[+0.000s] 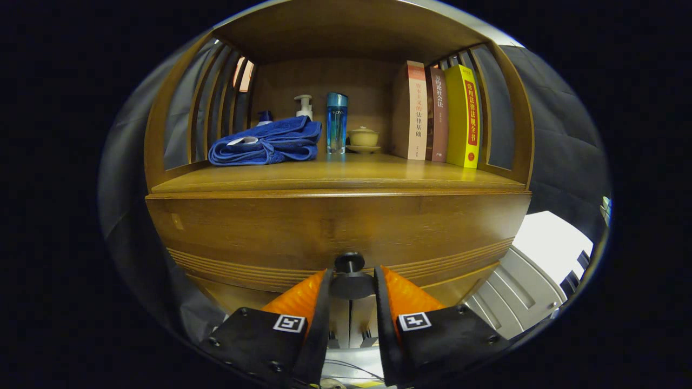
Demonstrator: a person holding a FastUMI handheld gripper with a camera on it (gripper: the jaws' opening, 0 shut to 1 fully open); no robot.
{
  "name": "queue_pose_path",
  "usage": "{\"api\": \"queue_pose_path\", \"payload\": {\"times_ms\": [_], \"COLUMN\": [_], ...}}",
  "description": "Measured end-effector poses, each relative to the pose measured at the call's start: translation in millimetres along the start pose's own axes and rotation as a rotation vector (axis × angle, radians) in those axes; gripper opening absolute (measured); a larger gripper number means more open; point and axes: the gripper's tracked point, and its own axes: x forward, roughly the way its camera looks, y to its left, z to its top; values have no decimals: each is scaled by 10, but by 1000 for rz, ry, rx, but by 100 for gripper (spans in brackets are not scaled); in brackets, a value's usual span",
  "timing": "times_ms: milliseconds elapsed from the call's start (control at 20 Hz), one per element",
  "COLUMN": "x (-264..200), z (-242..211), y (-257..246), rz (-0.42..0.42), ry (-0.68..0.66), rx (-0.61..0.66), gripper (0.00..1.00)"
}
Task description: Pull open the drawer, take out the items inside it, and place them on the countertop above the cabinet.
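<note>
At the front of the wooden cabinet (335, 227), the claw (350, 283) is closing its two orange fingers (303, 294) around the dark round knob (350, 281) of the drawer (270, 232), one finger pressing on each side of it. The drawer front is sitting flush with the cabinet, so it is not yet pulled out. On the tabletop (346, 175) above, a folded blue towel (265, 143) is lying at the left, with a white pump bottle (304, 106) behind it. A blue bottle (336, 122) and a small lidded cup (363, 136) are standing mid-shelf, and three books (440, 116) are standing upright at the right.
</note>
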Motion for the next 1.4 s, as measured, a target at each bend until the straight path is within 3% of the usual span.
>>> {"api": "queue_pose_path", "payload": {"times_ms": [1400], "x": [-980], "z": [-217], "y": [-94], "rz": [37], "ry": [56], "rx": [-14], "gripper": [46]}}
